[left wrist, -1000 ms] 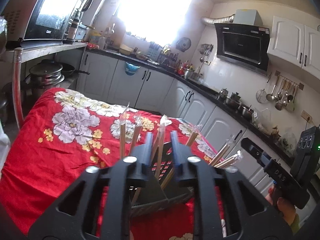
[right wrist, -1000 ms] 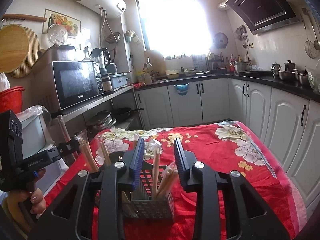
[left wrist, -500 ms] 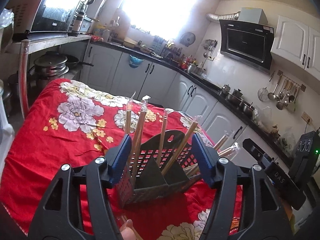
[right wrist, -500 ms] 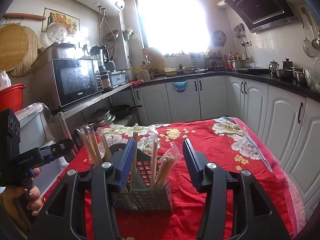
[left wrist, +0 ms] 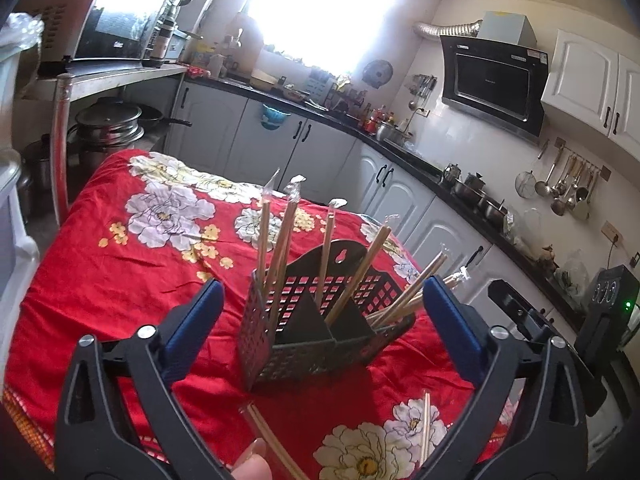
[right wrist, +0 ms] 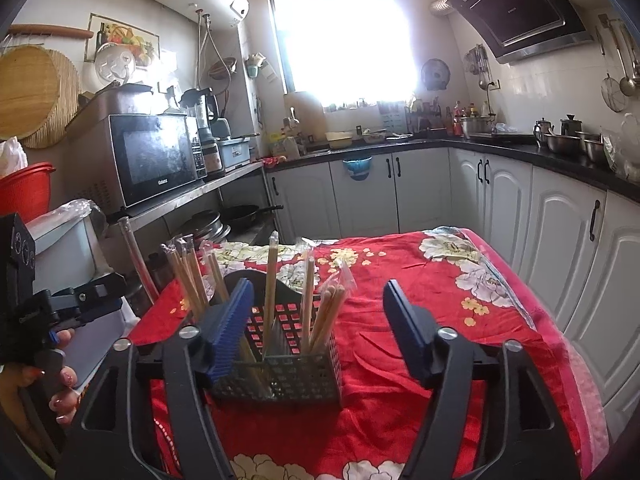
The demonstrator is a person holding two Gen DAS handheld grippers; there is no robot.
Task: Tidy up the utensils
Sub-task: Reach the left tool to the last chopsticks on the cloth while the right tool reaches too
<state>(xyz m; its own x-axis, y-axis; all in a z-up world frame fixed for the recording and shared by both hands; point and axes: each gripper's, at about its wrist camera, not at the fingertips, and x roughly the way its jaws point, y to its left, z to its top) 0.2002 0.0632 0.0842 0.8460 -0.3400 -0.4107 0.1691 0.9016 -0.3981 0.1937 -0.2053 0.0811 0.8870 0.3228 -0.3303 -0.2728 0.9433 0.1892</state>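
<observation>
A black perforated utensil holder (left wrist: pixel 320 332) stands on the red flowered tablecloth (left wrist: pixel 120 264); it also shows in the right wrist view (right wrist: pixel 288 368). Several wrapped wooden chopsticks (left wrist: pixel 280 232) stand in its compartments and show in the right wrist view too (right wrist: pixel 272 280). Loose chopsticks (left wrist: pixel 272 444) lie on the cloth near the front, another pair (left wrist: pixel 426 420) to the right. My left gripper (left wrist: pixel 320 320) is open and empty, just in front of the holder. My right gripper (right wrist: pixel 318 328) is open and empty, its left finger beside the holder.
White cabinets (right wrist: pixel 420 192) and a dark counter with pots run along the back and right. A microwave (right wrist: pixel 156 156) sits on a metal shelf at left, with pans below. The other hand-held gripper (left wrist: pixel 560 332) is at the right edge of the left wrist view.
Both grippers have opened wide and drawn back from the holder. The chopsticks that stood between the fingers now stand free in the holder.
</observation>
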